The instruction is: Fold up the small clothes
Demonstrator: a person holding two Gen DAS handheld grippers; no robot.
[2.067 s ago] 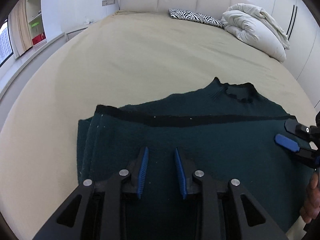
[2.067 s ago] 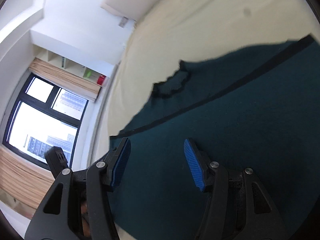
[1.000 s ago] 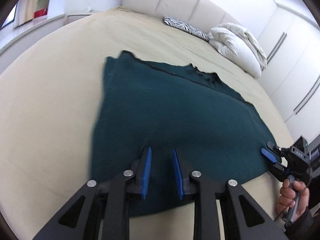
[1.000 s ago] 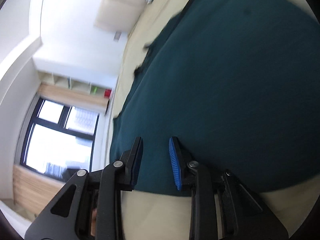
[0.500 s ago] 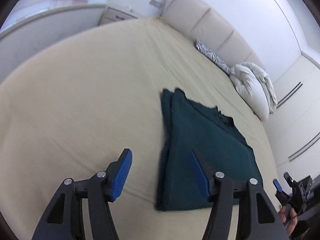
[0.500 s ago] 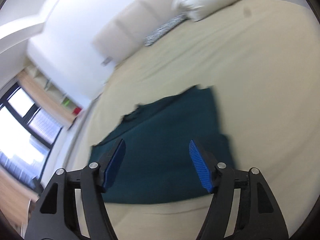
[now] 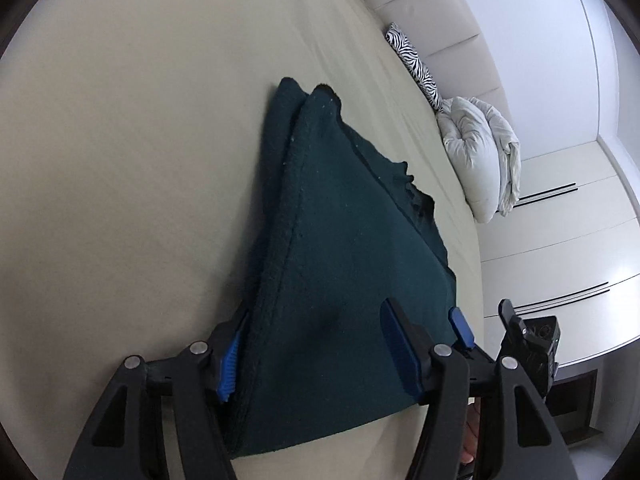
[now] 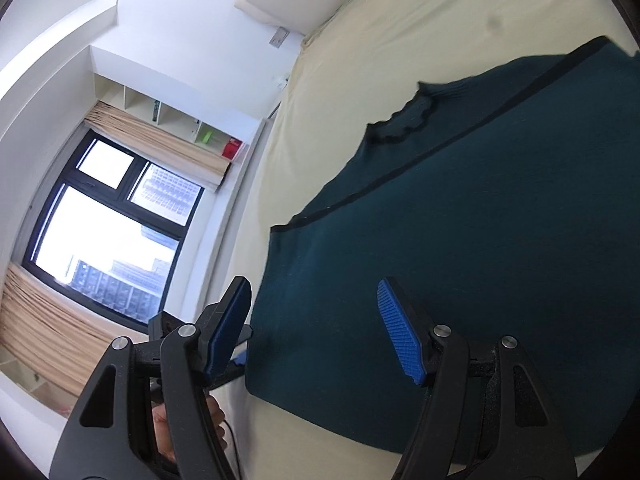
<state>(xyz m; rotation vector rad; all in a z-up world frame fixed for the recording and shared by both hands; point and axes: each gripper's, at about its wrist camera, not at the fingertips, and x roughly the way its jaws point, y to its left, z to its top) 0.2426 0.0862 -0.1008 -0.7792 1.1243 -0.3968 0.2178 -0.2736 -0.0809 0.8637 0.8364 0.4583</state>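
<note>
A: Left wrist view: the left gripper is spread wide, astride the stacked left edge of the folded dark green sweater on the bed, gripping nothing. Pinching one layer could pull the fold apart.

B: The right wrist view adds the collar and dark trim, and the right gripper, likewise wide open and empty over the near corner
</note>
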